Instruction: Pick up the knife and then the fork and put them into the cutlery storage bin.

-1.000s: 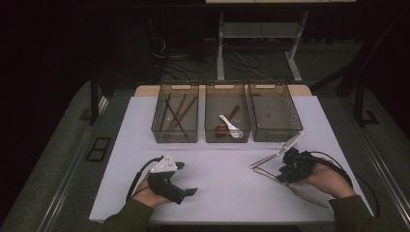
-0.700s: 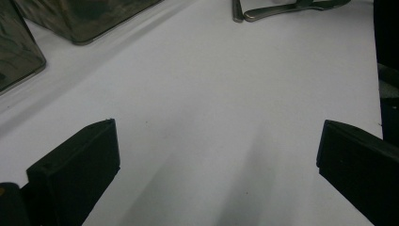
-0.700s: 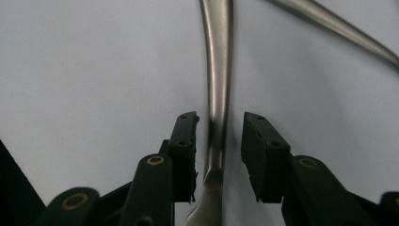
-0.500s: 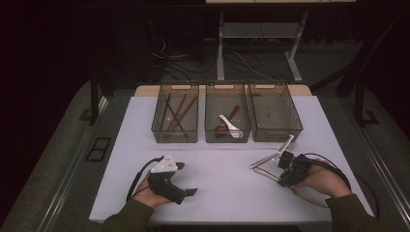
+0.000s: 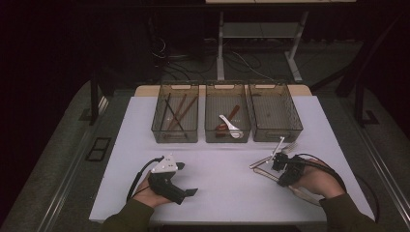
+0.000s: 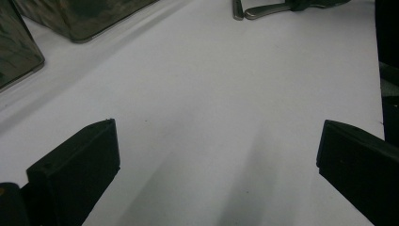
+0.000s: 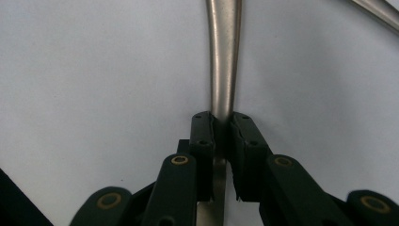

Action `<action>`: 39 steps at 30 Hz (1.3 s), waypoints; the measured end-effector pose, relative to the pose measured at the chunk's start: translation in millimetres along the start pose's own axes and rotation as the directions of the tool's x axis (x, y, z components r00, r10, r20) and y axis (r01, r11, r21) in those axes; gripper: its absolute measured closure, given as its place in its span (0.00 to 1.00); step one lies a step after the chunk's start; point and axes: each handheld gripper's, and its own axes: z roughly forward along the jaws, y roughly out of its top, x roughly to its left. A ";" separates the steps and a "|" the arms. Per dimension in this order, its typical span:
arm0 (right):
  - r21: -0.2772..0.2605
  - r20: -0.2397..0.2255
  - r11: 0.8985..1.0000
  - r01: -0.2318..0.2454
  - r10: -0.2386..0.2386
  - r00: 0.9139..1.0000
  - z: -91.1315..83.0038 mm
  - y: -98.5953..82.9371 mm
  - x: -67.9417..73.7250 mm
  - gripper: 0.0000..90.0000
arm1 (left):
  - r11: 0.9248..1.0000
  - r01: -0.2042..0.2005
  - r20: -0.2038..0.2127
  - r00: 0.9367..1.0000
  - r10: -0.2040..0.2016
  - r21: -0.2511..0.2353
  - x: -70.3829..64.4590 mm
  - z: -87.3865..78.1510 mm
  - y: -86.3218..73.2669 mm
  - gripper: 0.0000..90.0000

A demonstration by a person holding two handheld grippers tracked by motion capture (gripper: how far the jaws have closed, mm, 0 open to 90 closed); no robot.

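Observation:
A silver metal utensil [image 7: 223,56] lies on the white table [image 5: 222,183] at the right front, its handle end [image 5: 258,164] pointing left. My right gripper [image 7: 222,120] is shut on its handle, the jaws pressed on both sides; in the high view the right gripper [image 5: 273,162] sits low on the table. A second metal piece [image 7: 381,10] lies close by, and fork tines [image 5: 291,146] show beyond the hand. My left gripper [image 5: 186,179] rests at the left front, open, with bare table between its jaws [image 6: 219,127].
Three clear bins stand in a row at the back: the left bin [image 5: 175,136] holds chopsticks, the middle bin [image 5: 227,138] holds a white spoon [image 5: 231,126] and a brown one, and the right bin [image 5: 278,136] looks bare. Cables trail from both grippers.
My right gripper has edged slightly to the left, low over the metal utensil. The left gripper has stayed where it was.

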 end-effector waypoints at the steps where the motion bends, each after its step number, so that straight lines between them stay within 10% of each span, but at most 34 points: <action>1: -0.001 0.000 1.000 -0.001 0.001 1.000 -0.1 -0.3 0.2 0.89 | 1.000 0.001 0.001 1.000 -0.001 -0.001 0.0 0.1 0.0 0.00; 21: -0.153 0.001 0.988 -0.004 0.004 1.000 -18.8 -15.6 -8.0 0.90 | 1.000 0.004 0.000 1.000 -0.004 -0.011 1.2 -2.0 0.1 0.00; 27: -0.282 -0.010 0.957 -0.069 0.069 0.998 -31.7 -22.7 -17.1 0.90 | 1.000 0.006 -0.003 1.000 -0.006 -0.012 1.1 -2.4 0.1 0.00; 39: -0.489 -0.043 0.854 -0.180 0.182 0.982 -48.0 -42.1 -37.5 0.90 | 1.000 0.010 0.000 1.000 -0.010 -0.018 2.2 -3.8 -0.2 0.00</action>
